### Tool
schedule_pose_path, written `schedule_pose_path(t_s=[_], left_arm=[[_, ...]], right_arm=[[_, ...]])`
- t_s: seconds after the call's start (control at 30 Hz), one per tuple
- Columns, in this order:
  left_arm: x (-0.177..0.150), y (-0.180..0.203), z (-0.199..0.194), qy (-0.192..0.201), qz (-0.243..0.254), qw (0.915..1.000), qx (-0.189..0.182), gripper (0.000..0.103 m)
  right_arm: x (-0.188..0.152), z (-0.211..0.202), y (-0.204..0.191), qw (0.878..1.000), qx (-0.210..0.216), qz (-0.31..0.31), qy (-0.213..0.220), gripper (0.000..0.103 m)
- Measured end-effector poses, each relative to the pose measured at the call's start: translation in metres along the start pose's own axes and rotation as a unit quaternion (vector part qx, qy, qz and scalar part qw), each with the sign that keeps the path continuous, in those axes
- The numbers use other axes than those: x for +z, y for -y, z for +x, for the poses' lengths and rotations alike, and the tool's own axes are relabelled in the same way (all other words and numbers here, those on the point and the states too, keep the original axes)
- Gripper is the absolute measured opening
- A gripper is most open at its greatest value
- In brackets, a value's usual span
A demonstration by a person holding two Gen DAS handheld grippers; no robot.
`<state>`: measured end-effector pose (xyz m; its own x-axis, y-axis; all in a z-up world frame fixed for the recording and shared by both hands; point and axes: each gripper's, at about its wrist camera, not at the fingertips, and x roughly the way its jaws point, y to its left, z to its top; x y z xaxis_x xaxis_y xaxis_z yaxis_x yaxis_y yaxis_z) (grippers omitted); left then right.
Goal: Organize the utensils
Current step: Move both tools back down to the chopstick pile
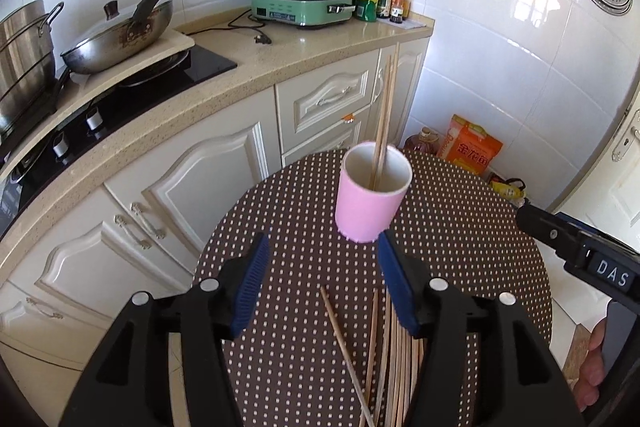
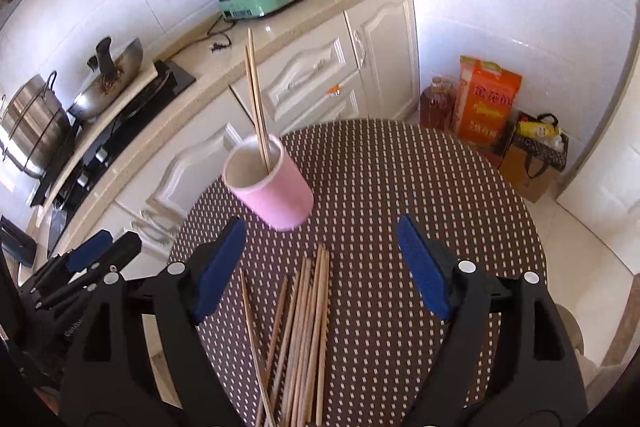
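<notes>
A pink cup (image 1: 370, 201) (image 2: 276, 187) stands on the round dotted table (image 1: 460, 227) (image 2: 380, 167), with two chopsticks (image 1: 386, 115) (image 2: 256, 99) upright in it. Several more wooden chopsticks (image 1: 384, 355) (image 2: 304, 331) lie flat in a loose bundle on the near part of the table. My left gripper (image 1: 322, 247) hangs open above the table just short of the cup, nothing between its blue pads (image 1: 252, 287). My right gripper (image 2: 320, 239) is open wider, above the far ends of the lying chopsticks, to the right of the cup, and holds nothing.
A kitchen counter (image 1: 248, 67) with a stove, a wok (image 1: 120, 39), a steel pot (image 1: 24, 59), a green appliance (image 1: 300, 1) and bottles runs along the left and back. On the floor behind the table are an oil bottle, an orange bag (image 2: 486, 99) and a shopping bag.
</notes>
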<state>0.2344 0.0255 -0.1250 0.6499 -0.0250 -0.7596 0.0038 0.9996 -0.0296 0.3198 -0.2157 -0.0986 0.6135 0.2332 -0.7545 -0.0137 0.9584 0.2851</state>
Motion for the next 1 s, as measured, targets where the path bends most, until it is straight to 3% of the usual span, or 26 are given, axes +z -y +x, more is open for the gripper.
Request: schedule_pose_path(t_s=[0.4,0.7,1.0], left_arm=[[-0.061,-0.007,0.016,-0.084,-0.024,0.9962,-0.009,0.058],[-0.104,-0.016,0.053,-0.175,-0.054,0.9830,-0.012,0.058],[-0.117,-0.023,0.079,-0.216,-0.057,0.9746,-0.016,0.058]], right_arm=[[-0.051,0.020,0.011,0.997,-0.022,-0.008,-0.074,0.077],[-0.089,0.061,0.019,0.988,-0.050,-0.008,-0.148,0.077],[-0.114,0.099,0.015,0.977,-0.069,-0.014,-0.200,0.077]])
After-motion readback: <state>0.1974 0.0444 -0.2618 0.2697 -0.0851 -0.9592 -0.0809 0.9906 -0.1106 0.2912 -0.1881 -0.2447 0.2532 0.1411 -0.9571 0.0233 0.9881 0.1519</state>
